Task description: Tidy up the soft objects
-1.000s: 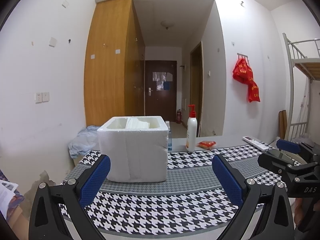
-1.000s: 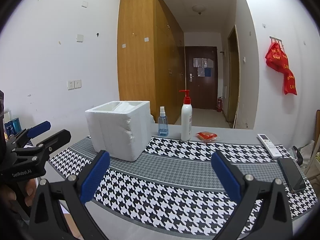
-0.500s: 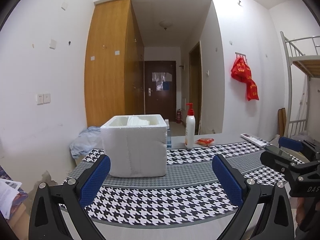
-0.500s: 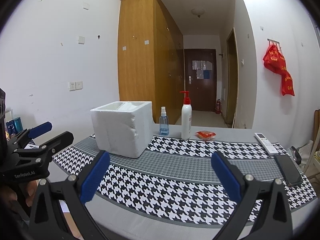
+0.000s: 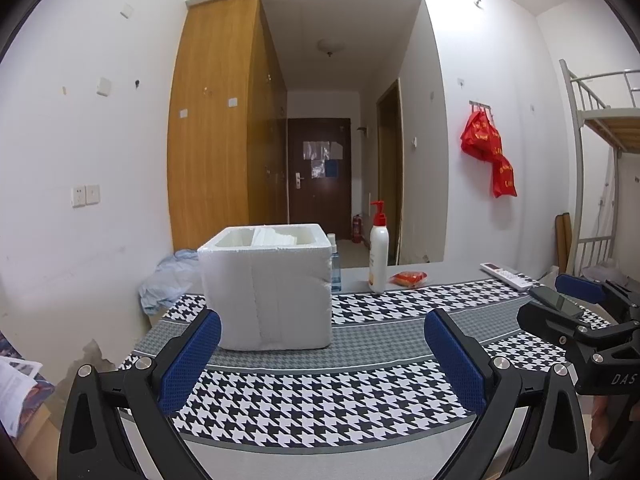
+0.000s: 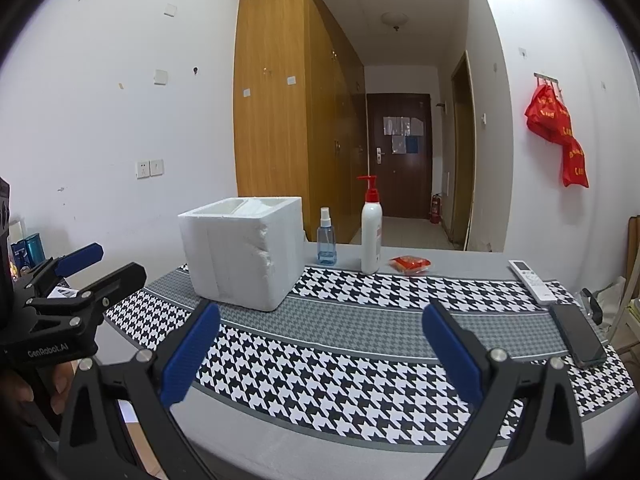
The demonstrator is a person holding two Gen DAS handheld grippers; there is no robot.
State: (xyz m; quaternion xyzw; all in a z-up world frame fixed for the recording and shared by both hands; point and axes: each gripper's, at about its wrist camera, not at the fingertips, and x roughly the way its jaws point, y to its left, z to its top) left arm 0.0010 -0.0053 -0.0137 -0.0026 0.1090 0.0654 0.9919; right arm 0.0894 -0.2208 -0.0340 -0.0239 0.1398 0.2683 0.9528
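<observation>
Foam box (image 5: pixel 266 290) is sitting far-left on the counter (image 5: pixel 360 392), something white showing inside. Left gripper (image 5: pixel 320 360) and right gripper (image 6: pixel 320 354) are both hovering wide apart, gripping nothing. Reaching in carelessly risks toppling the pump bottle (image 6: pixel 371 232) beside it.

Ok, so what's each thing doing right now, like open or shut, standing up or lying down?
Left gripper: jaws open, empty.
Right gripper: jaws open, empty.
Foam box: lid off, upright on the cloth.
Pump bottle: standing.
Spray bottle: standing, cap on.
Red packet: lying flat.
Remote: lying flat.
Phone: lying flat, screen dark.
Far door: shut.
</observation>
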